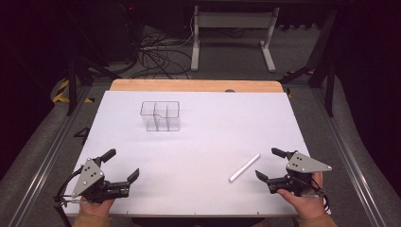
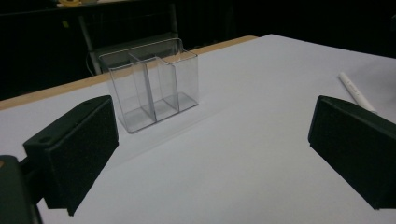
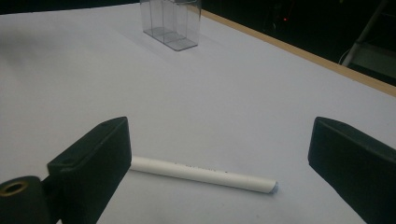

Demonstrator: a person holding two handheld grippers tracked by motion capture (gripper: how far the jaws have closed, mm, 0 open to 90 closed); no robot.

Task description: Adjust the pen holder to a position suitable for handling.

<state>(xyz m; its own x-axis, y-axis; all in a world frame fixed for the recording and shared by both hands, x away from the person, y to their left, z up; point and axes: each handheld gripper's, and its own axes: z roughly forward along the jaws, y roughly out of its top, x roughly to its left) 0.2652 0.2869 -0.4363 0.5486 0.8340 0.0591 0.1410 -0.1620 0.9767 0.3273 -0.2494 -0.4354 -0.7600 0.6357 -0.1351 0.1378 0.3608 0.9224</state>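
While both grippers rest near the person's edge of the white table point(image 1: 198, 142), seen from the high view, a slim white pen point(image 1: 244, 167) lies flat and diagonal on the bare surface just beside the right gripper point(image 1: 270, 164), whose jaws stand spread with nothing between them. The left gripper point(image 1: 122, 164), held low at the opposite corner, is likewise spread and empty. A clear plastic organizer point(image 1: 161, 116) stands upright well apart from both, toward the far wooden edge of the table.

Through the left gripper view, the organizer point(image 2: 154, 88) shows thin transparent walls dividing it into several upright compartments, all apparently empty; the left gripper point(image 2: 212, 149) frames it between wide-open black jaws, and the pen point(image 2: 356, 91) is glimpsed at the right. The organizer looks light, rigid and smooth-sided, so it would likely slide or tip if nudged.

From the right gripper view, the pen point(image 3: 201, 173) lies crosswise close ahead of the right gripper point(image 3: 219, 163), one end hidden behind the left-hand jaw, faint small print along its barrel and a bluish tip at the exposed end. It appears light, stiff and round, so it may roll or squirt out of a loose pinch; the likeliest hold is across the middle of the barrel, jaws closing square on its sides. The organizer point(image 3: 172, 23) stands far behind it, near the table's wooden rim.
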